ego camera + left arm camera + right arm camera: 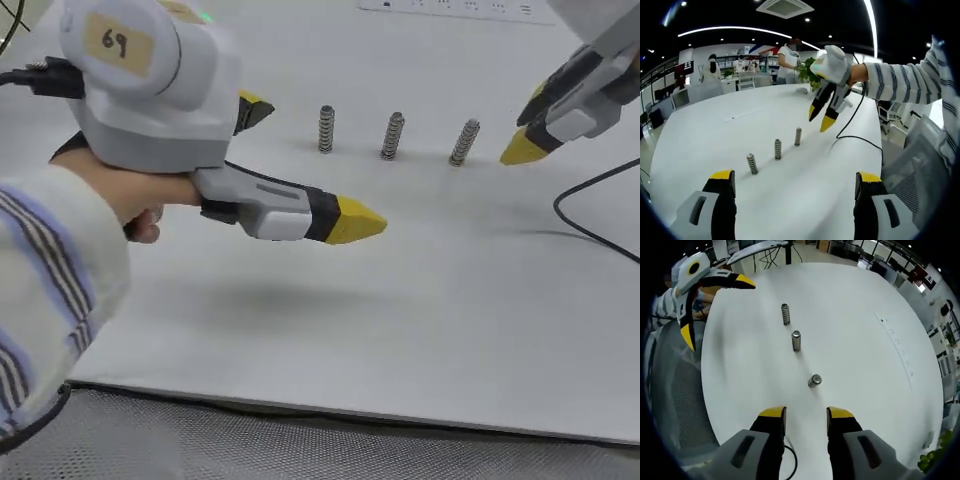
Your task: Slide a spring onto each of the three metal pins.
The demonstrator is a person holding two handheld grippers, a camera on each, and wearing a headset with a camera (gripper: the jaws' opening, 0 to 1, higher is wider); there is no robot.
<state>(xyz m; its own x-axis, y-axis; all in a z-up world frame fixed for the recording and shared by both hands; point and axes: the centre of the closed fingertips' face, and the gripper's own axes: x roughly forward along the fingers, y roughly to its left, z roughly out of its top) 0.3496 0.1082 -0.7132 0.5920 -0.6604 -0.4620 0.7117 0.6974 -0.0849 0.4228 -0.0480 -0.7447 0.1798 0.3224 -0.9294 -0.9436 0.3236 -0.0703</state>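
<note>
Three springs stand in a row on the white table (400, 330), each upright on its own spot: left-hand spring (326, 129), middle spring (392, 136), right-hand spring (464, 142). The coils cover the pins almost fully, so the pins cannot be made out apart from them. The long axes run vertical, with the right-hand spring leaning slightly in the head view. The row runs across the person's front, and the springs stand apart from one another. The right gripper (530, 125) hovers above the table just beside the right-hand spring, touching nothing. In its own view that spring lies straight ahead of the jaws and is seen nearly end-on from above, the other two lining up beyond it. Its jaws are parted by a narrow gap and hold nothing. The left gripper (310, 165) hangs nearer the person, on the left-hand spring's side and well short of the row. Its jaws are spread wide and carry nothing, and in its own view all three springs sit ahead between them. A black cable (590, 215) curls on the table to the right. Judgement: all three pins look loaded. If any coil needs seating, the right-hand one is the candidate, and the right gripper is nearer, needing a downward push along the pin's axis.
</note>
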